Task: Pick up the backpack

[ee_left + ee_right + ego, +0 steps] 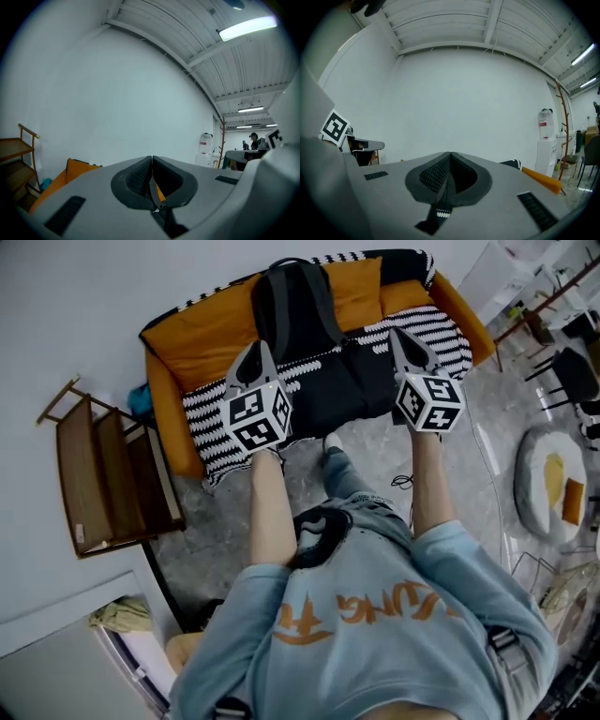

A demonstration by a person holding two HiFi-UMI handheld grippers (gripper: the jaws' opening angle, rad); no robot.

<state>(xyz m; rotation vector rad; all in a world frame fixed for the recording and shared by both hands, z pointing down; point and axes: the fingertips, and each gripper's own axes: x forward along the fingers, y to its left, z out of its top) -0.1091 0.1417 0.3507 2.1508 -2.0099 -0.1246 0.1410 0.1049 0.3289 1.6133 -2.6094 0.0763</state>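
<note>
1. Backpack [298,310], black with its straps facing you, leans on the backrest of the orange sofa [202,334]. It sits ahead of your two grippers, between the lines they point along.
2. Your left gripper [257,348] has its jaws pressed fully together with nothing caught between them. The backpack is just to its right and further ahead, apart from it.
3. Your right gripper [397,336] is likewise closed tight and empty. The backpack lies to its left and ahead, also apart from it.
4. Both grippers point level toward the white wall behind the sofa.
5. A black-and-white striped blanket [211,413] covers the seat under and beside your left gripper.
6. More black material lies on the seat between your grippers; you cannot tell whether it belongs to the backpack.
7. A wooden shelf [103,474] stands well to the left of your left gripper.
</note>
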